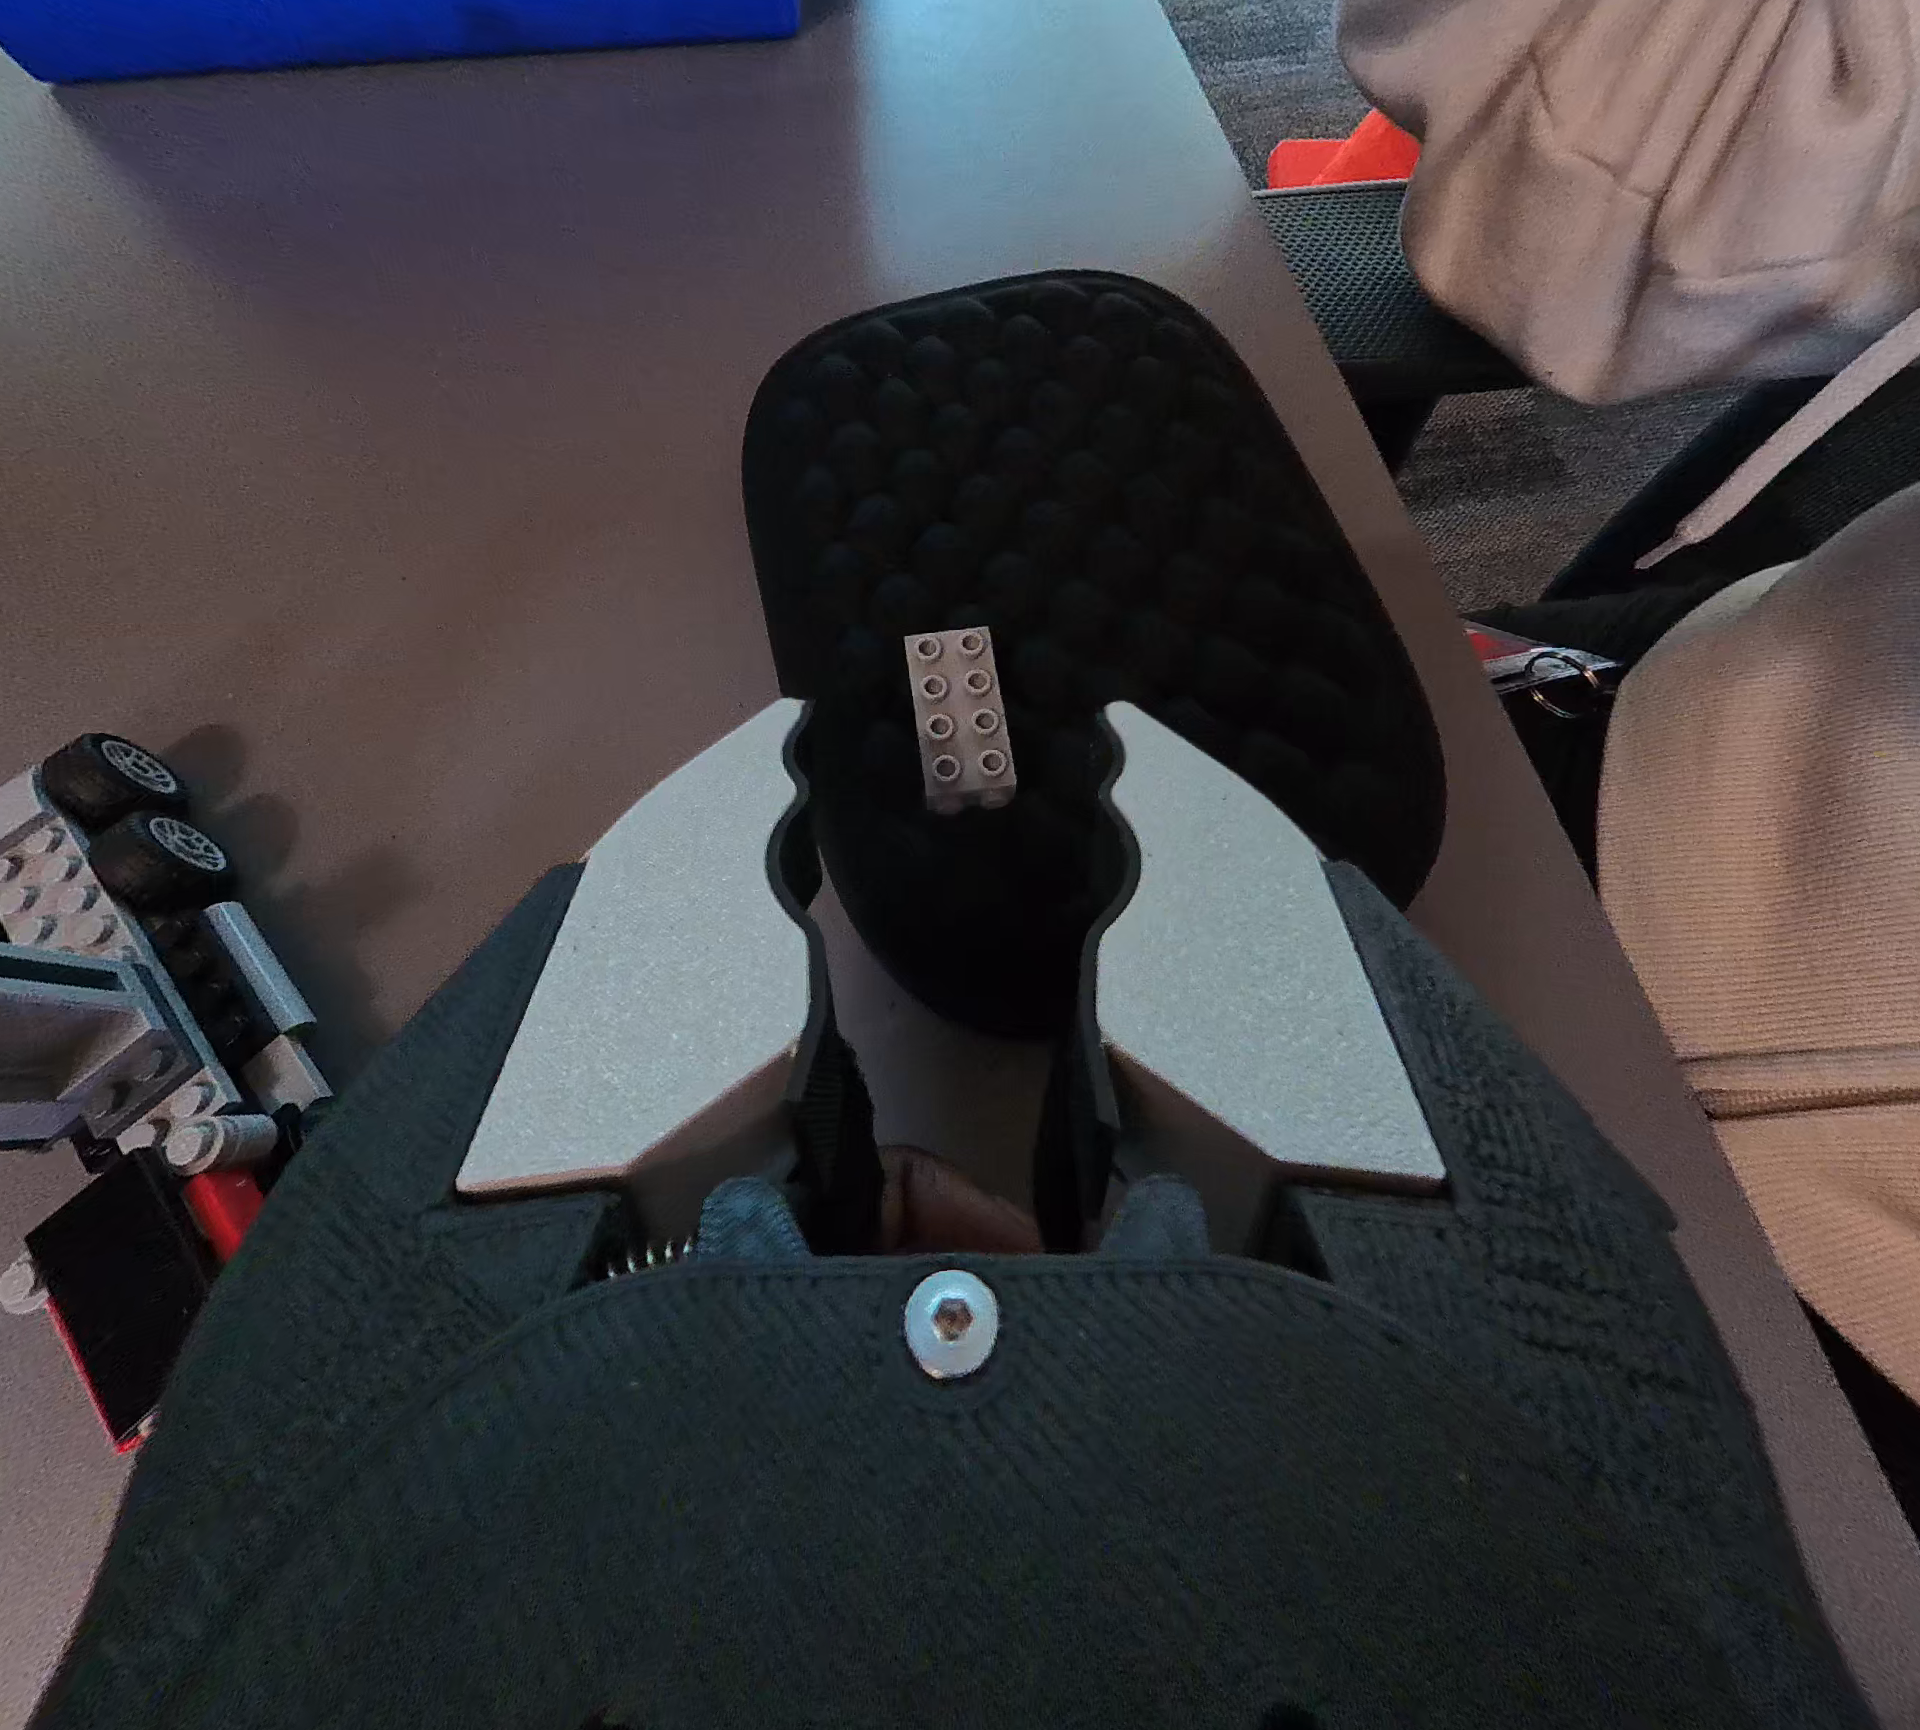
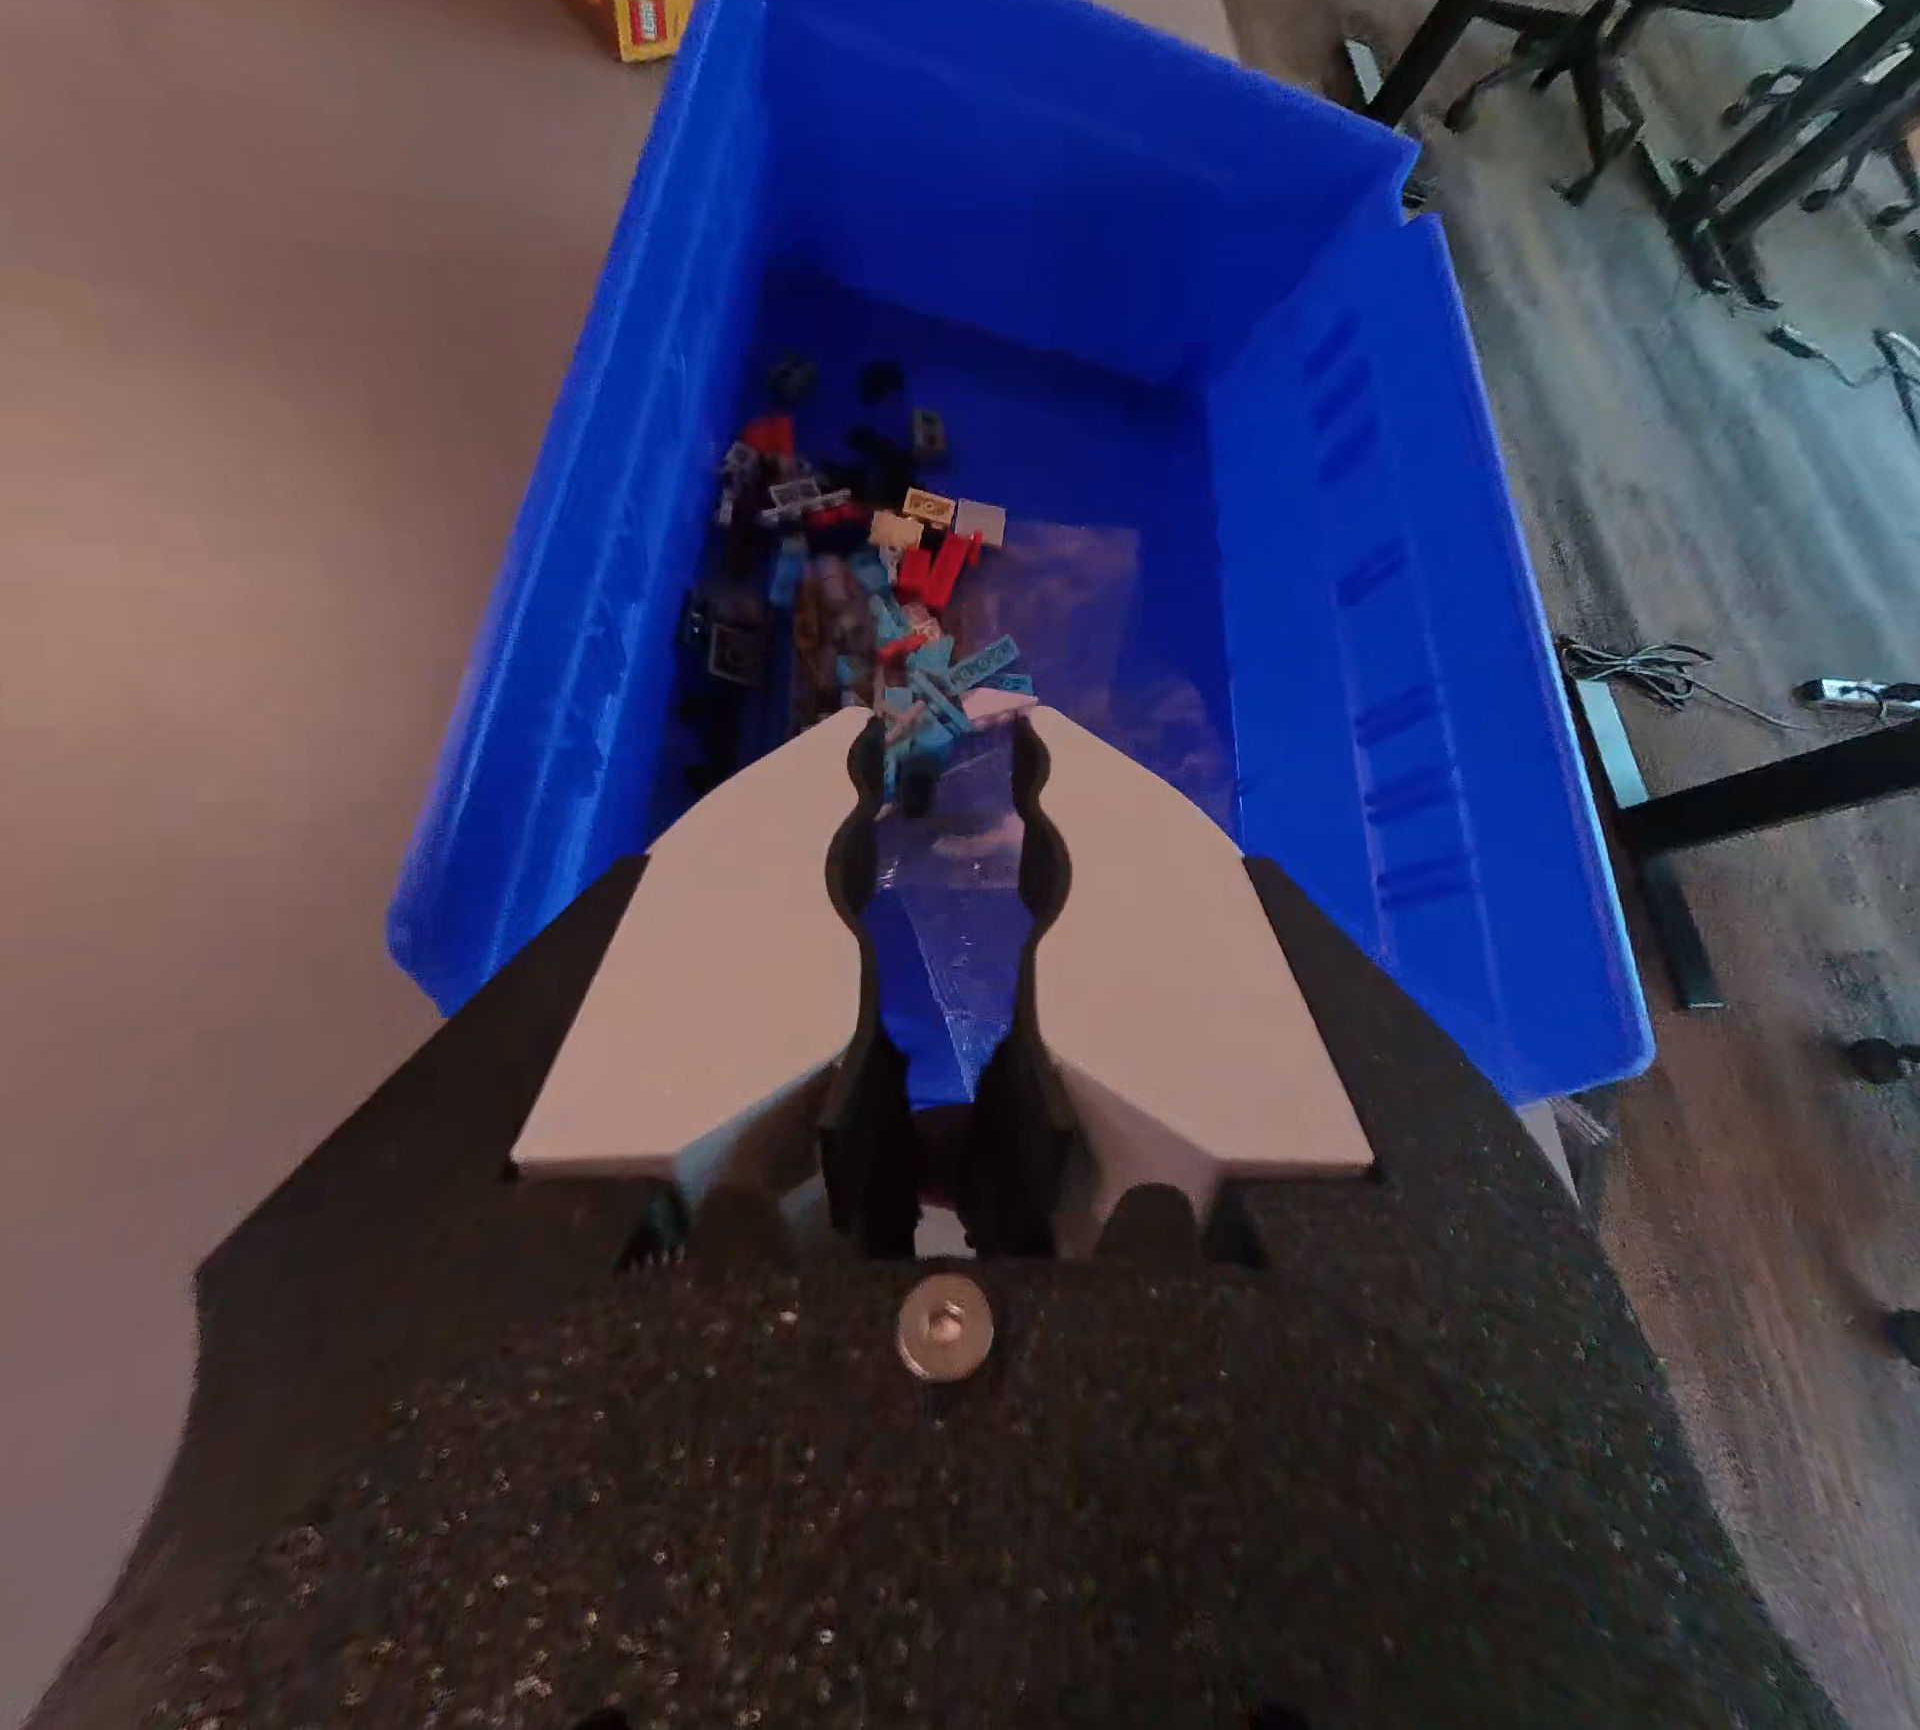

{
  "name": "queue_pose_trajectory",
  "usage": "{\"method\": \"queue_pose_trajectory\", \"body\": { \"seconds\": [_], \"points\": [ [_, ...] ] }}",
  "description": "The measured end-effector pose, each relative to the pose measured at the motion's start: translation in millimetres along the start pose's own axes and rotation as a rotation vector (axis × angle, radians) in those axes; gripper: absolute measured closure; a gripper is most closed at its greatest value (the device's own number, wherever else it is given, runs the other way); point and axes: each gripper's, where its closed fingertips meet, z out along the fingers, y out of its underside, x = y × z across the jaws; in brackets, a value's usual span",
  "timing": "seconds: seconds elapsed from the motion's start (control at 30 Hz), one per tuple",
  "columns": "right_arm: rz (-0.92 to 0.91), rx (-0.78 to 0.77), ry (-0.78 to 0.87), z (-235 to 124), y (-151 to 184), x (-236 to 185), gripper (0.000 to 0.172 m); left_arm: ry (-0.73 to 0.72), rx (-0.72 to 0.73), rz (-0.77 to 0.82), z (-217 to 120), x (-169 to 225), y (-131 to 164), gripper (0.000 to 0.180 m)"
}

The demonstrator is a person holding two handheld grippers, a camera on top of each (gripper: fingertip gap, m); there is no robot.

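Near table edge [image 1: 1195,153]: left gripper [image 1: 951,724] open above grey brick [image 1: 961,719].

- The brick vehicle [image 1: 125,1005] is cut off by the left edge.
- The blue bin [image 2: 1403,641] hides its near floor behind the right gripper [image 2: 940,724].
- Loose bricks [image 2: 831,579] blur together.

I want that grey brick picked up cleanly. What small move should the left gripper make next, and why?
Probably ease the left gripper forward and down, then close. Its fingers stand apart and the grey brick lies loose between the tips on the black studded mat, with a gap on each side, so nothing grips it yet.
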Motion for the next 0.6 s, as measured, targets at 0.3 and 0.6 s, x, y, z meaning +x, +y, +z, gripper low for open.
{"method": "queue_pose_trajectory", "body": {
  "seconds": [0.3,0.6],
  "points": [
    [-0.033,0.081,0.059,-6.1,-16.5,3.4,0.141,0.009,-0.006,-0.014,-1.7,0.3,2.2,0.137],
    [-0.266,0.503,-0.303,-68.6,-98.8,-102.6,0.144,0.018,-0.033,-0.001,1.0,3.3,6.5,0.157]
  ]
}}
